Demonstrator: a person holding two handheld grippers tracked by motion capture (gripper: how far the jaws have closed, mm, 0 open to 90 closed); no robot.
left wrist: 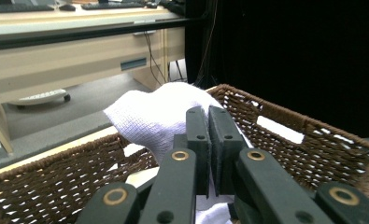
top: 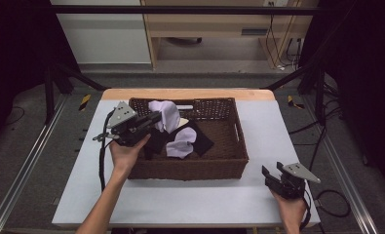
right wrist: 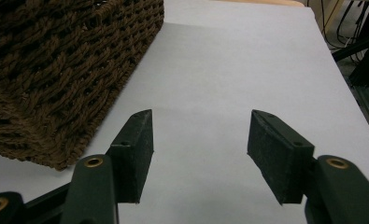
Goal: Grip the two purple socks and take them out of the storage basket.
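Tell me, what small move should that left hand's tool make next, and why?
Probably lift a little higher. The left gripper has its jaws shut on the white cloth, whose lower end hangs inside the wicker basket above a black cloth. The right gripper waits open over the table.

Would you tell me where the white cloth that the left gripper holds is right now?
In the high view the white cloth hangs over the far left part of the wicker basket, pinched in the left gripper above a black cloth.
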